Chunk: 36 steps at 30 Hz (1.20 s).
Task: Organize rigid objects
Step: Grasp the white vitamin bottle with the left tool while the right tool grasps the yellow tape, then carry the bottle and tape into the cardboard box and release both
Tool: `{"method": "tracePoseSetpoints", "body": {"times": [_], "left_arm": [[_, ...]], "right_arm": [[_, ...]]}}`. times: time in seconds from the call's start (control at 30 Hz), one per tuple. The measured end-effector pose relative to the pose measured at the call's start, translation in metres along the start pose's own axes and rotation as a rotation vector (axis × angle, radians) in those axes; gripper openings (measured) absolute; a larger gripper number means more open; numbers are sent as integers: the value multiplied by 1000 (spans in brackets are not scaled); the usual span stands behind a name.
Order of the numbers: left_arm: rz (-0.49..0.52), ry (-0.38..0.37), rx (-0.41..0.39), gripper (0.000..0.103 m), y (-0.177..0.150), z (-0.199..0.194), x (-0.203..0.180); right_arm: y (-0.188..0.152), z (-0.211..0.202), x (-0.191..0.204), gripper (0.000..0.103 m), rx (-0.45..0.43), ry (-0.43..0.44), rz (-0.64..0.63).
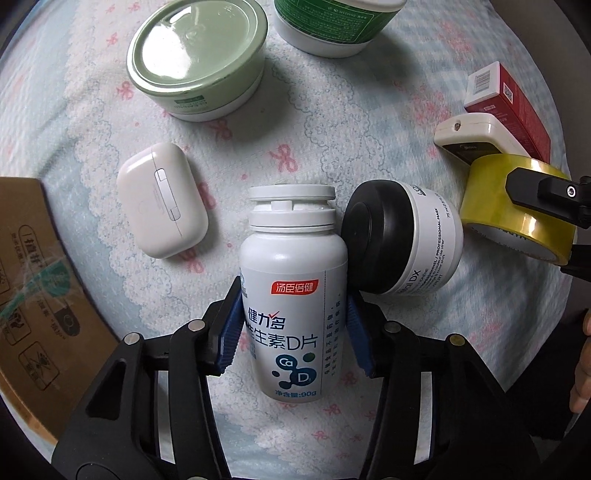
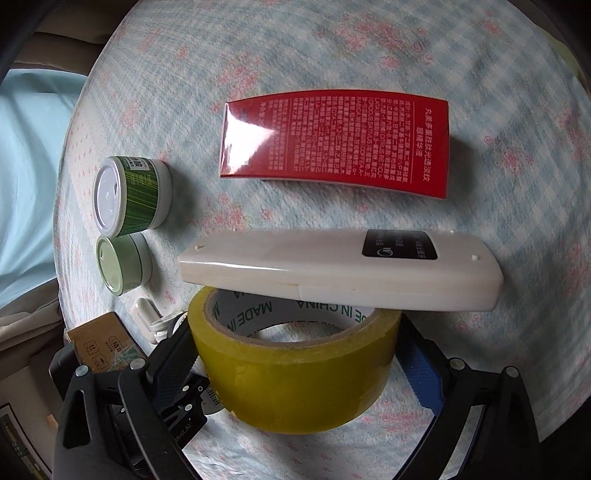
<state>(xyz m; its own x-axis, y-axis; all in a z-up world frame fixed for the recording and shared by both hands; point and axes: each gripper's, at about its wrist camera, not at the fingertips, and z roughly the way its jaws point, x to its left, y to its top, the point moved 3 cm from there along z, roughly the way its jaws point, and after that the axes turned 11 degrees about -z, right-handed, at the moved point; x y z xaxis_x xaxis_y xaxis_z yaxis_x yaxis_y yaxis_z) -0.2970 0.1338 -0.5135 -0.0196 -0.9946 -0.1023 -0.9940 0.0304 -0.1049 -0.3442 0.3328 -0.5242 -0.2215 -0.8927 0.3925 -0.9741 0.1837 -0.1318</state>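
A white supplement bottle (image 1: 291,266) lies on its side on the checked cloth, cap pointing away. My left gripper (image 1: 293,295) is shut on it, both blue pads pressed against its flanks. A white jar with a black lid (image 1: 402,240) leans against the bottle's right shoulder. A yellow tape roll (image 2: 295,373) lies flat on the cloth, and my right gripper (image 2: 295,343) is set wide around it with a pad against each side. A white remote (image 2: 332,273) rests across the roll's far rim. The left wrist view shows the tape roll (image 1: 517,214) at far right.
A white earbud case (image 1: 162,210) lies left of the bottle. Behind it stand a pale green tin (image 1: 195,62) and a green-labelled tub (image 1: 332,26). A red carton (image 2: 340,144) lies beyond the remote. A cardboard box (image 1: 33,280) borders the left edge. A person's hand (image 1: 581,369) shows at right.
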Motion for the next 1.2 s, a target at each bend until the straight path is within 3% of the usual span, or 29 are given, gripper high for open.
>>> {"method": "tracePoseSetpoints", "body": {"times": [0.33, 0.63, 0.73, 0.93, 1.07, 1.2], "left_arm": [[-66, 1, -80, 47, -18, -34, 13], [-220, -68, -209, 47, -68, -121, 47], [-265, -86, -268, 47, -85, -145, 40], [-339, -132, -364, 47, -112, -211, 100], [-374, -179, -405, 47, -129, -233, 152], [-379, -163, -433, 47, -147, -246, 209]], "right_arm": [[-10, -18, 8, 97, -9, 41, -29], [-54, -69, 46, 97, -25, 82, -157], [-66, -81, 71, 97, 0, 95, -247], [-92, -113, 136, 97, -28, 79, -441], [-113, -130, 187, 97, -88, 54, -528], [-136, -134, 236, 97, -110, 54, -561]]}}
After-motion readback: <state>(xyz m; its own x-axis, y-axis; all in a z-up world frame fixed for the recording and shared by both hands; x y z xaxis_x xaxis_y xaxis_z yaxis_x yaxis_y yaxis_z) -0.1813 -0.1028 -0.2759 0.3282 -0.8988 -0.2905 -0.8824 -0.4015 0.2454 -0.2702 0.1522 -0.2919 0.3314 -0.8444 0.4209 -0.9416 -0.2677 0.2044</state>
